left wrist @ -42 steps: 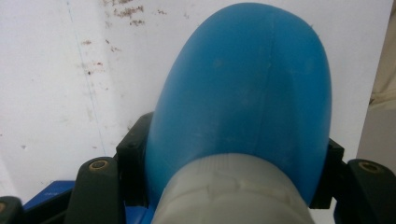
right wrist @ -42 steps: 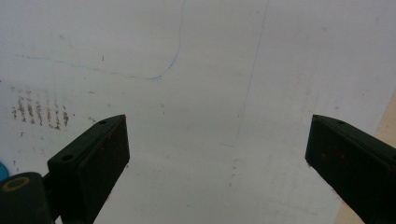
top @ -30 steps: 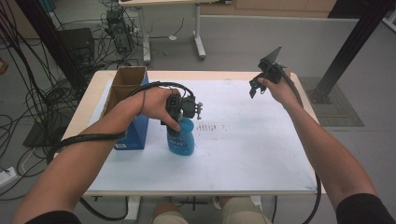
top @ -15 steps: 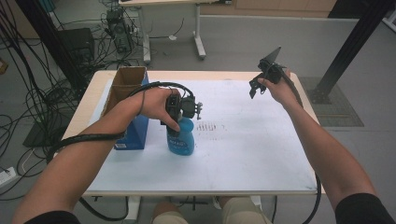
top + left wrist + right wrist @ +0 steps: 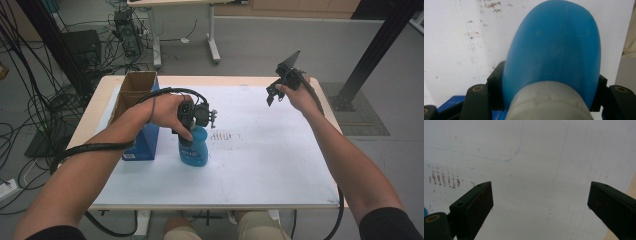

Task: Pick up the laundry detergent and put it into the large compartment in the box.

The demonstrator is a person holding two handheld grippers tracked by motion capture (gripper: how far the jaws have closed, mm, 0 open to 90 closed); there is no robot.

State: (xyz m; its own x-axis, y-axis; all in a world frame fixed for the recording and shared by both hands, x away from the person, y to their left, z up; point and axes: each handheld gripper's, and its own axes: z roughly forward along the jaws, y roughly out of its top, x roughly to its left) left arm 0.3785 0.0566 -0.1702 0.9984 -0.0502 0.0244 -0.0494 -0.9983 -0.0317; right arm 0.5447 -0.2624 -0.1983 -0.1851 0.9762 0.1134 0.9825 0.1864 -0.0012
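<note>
A white-topped table [image 5: 280, 165] carries an open cardboard box [image 5: 131, 95] at its left edge, a blue carton [image 5: 145, 142] in front of it, and just beside that carton an upright blue plastic bottle [image 5: 194, 150] with a pale cap, standing left of centre. The left gripper [image 5: 192, 122] comes down from above with its jaws clamped around the bottle's neck, while the right gripper [image 5: 280, 87] hangs over the far right of the table, jaws spread wide on nothing. The step in hand looks like the grasp before a lift, so the next move likely calls for a straight, firm rise that clears the carton without tipping the bottle.
</note>
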